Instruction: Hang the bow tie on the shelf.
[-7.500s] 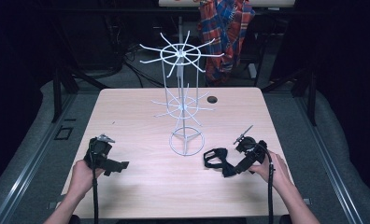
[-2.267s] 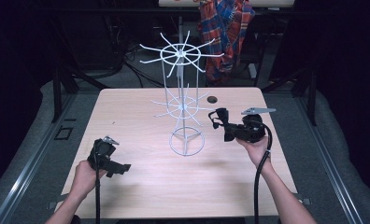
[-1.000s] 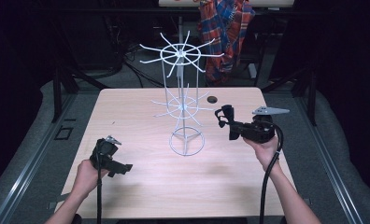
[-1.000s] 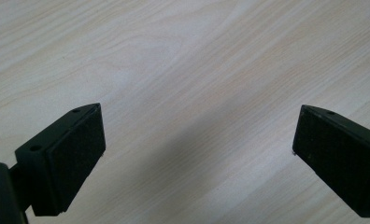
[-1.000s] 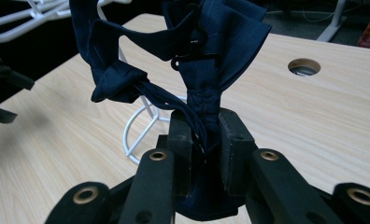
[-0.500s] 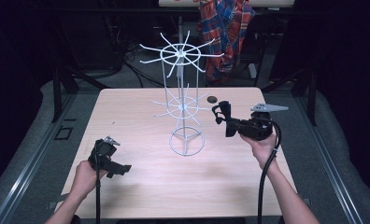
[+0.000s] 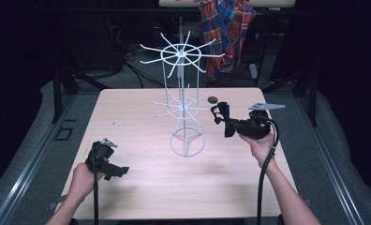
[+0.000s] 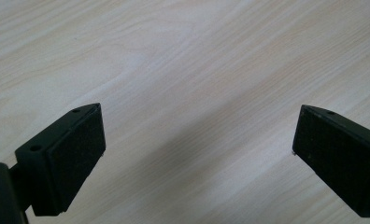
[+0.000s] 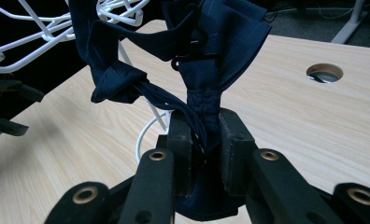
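Note:
A white wire rack [image 7: 180, 105] stands mid-table, with spoked tiers at its top and middle and a ring base. My right gripper [image 7: 222, 120] hovers just right of the rack's middle tier, shut on a dark blue fabric piece [image 7: 221, 111]. In the right gripper view the jaws [image 9: 204, 135] pinch the fabric's [image 9: 211, 70] narrow middle, its folds spread upward beside the rack's spokes [image 9: 47, 32], and a small black hook sits in the folds. My left gripper [image 7: 112, 169] rests low at the table's front left, open, and nothing lies between its pads [image 8: 75, 154].
The light wooden table [image 7: 141, 117] has a round cable hole [image 7: 212, 99] behind the right gripper, also visible at the far right [image 9: 324, 73]. A plaid garment [image 7: 226, 33] hangs beyond the table. Dark floor and stands surround it.
The right gripper has risen from the front right of the table and carried the fabric left toward the rack's middle tier. The left gripper has stayed put.

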Demonstrator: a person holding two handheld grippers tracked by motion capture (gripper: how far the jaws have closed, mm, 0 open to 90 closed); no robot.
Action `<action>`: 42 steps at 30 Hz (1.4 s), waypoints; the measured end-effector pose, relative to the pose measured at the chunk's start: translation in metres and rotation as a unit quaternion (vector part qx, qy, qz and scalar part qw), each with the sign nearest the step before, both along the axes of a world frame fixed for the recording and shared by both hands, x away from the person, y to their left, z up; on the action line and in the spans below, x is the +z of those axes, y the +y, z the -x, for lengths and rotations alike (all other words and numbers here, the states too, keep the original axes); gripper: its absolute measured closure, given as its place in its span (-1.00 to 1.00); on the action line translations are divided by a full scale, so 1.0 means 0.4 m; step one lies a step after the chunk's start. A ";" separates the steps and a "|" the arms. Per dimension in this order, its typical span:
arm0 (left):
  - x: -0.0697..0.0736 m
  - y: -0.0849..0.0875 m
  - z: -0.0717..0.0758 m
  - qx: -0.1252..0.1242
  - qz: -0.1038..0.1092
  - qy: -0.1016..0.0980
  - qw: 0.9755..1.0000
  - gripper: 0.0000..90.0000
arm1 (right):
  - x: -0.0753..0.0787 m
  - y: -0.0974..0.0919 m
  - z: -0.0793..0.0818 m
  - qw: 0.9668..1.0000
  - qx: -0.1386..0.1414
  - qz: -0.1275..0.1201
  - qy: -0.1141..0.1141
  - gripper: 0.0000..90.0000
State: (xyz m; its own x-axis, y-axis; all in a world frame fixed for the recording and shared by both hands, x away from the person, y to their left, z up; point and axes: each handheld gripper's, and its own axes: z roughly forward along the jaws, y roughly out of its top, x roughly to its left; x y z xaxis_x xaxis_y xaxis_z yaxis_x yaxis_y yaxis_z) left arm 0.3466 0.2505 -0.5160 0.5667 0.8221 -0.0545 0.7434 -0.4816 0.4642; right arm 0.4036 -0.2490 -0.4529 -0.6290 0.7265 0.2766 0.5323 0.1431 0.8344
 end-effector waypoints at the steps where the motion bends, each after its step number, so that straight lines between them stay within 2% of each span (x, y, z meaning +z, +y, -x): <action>1: 0.001 0.002 0.002 0.001 -0.001 0.001 1.000 -0.94 | 0.000 0.001 -0.001 1.000 -0.001 0.000 0.001 0.71; 12: 0.001 0.022 0.017 0.011 -0.001 0.001 1.000 -0.94 | -0.004 0.019 -0.019 1.000 0.005 -0.002 0.010 0.71; 17: -0.001 0.032 0.025 0.023 0.001 0.001 1.000 -0.94 | -0.004 0.030 -0.028 1.000 0.009 -0.003 0.011 0.71; 32: 0.001 0.052 0.047 0.037 0.001 0.000 0.999 -0.94 | -0.005 0.078 -0.041 0.999 0.032 0.001 0.014 0.71; 40: 0.001 0.055 0.052 0.039 0.000 0.000 0.999 -0.94 | -0.013 0.098 -0.048 0.999 0.037 0.005 0.024 0.70; 42: 0.002 0.056 0.053 0.039 0.000 0.001 0.999 -0.94 | -0.016 0.104 -0.051 0.999 0.039 0.006 0.034 0.70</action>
State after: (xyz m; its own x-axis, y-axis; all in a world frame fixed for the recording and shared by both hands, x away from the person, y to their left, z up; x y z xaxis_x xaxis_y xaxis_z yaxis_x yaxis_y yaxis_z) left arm 0.3252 0.2731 -0.5153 0.5000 0.8643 -0.0546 0.7796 -0.4217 0.4631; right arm 0.4239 -0.2076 -0.4594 -0.6645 0.6792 0.3116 0.5737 0.1965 0.7951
